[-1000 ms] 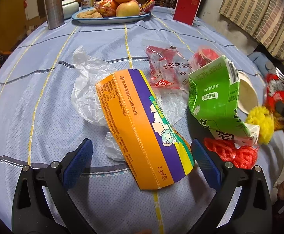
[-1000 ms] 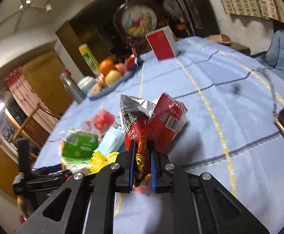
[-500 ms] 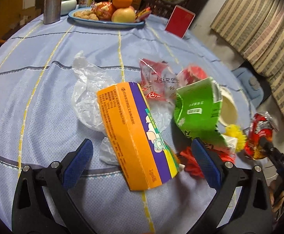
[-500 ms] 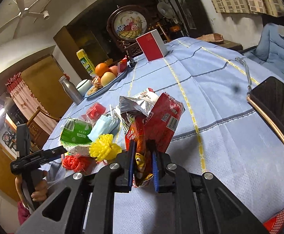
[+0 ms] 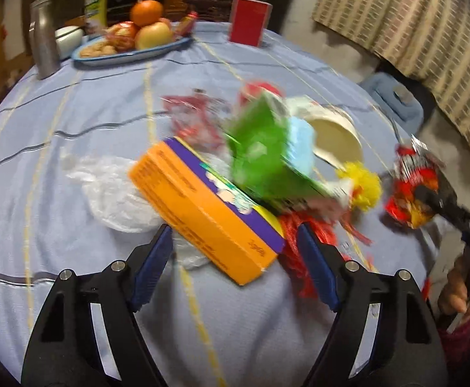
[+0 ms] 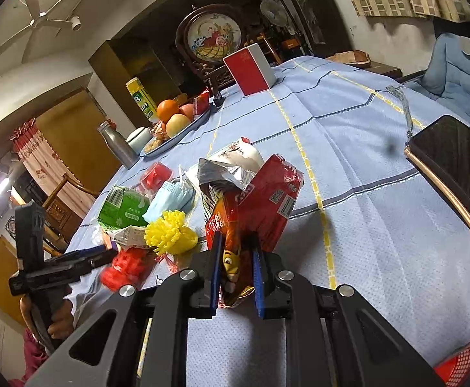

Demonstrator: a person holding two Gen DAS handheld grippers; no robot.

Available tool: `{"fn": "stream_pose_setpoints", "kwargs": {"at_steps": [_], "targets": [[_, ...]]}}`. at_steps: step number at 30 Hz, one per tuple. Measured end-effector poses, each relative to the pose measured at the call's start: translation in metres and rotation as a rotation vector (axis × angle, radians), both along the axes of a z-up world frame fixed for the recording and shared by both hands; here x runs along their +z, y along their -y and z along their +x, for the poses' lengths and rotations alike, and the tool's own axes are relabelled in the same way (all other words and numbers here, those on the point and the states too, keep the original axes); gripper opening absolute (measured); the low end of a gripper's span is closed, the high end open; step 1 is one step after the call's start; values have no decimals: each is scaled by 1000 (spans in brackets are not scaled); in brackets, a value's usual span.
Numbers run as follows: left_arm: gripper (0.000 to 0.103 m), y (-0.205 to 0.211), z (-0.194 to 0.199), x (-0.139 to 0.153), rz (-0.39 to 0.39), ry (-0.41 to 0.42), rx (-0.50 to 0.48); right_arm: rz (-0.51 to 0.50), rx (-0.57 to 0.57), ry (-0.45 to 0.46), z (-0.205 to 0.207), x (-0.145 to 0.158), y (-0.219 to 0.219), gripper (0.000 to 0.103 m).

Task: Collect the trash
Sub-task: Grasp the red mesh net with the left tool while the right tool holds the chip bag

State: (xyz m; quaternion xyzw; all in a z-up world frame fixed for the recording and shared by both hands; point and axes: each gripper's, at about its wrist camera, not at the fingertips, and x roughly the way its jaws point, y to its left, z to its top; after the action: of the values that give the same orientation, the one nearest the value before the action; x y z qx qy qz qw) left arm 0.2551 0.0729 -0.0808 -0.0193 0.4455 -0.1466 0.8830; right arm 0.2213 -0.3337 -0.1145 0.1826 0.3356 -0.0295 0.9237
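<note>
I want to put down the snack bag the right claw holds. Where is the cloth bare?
Bare cloth lies between the snack bag and the phone, and toward the red box. Left of the bag, trash crowds around the yellow pom.

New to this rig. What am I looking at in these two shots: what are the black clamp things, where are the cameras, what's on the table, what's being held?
There is no robot here. A person holds a hand-operated two-finger tool in each hand, and a fisheye camera on each looks forward along its fingers.

The left wrist view shows the left tool open, with an orange box lying between its blue pads; whether they touch it I cannot tell. Beyond lie a green carton, a clear plastic bag, a paper bowl, red netting and a fruit plate, all on a blue tablecloth.

The right wrist view shows the right tool shut on red snack wrappers, lifted above the cloth. A phone lies to the right.
</note>
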Motion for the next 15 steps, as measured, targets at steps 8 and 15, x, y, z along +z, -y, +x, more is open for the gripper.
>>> {"fn": "stream_pose_setpoints", "kwargs": {"at_steps": [8, 15], "targets": [[78, -36, -7, 12, -55, -1, 126, 12, 9, 6, -2, -1, 3, 19], [78, 16, -28, 13, -55, -1, -37, 4, 22, 12, -7, 1, -1, 19]]}}
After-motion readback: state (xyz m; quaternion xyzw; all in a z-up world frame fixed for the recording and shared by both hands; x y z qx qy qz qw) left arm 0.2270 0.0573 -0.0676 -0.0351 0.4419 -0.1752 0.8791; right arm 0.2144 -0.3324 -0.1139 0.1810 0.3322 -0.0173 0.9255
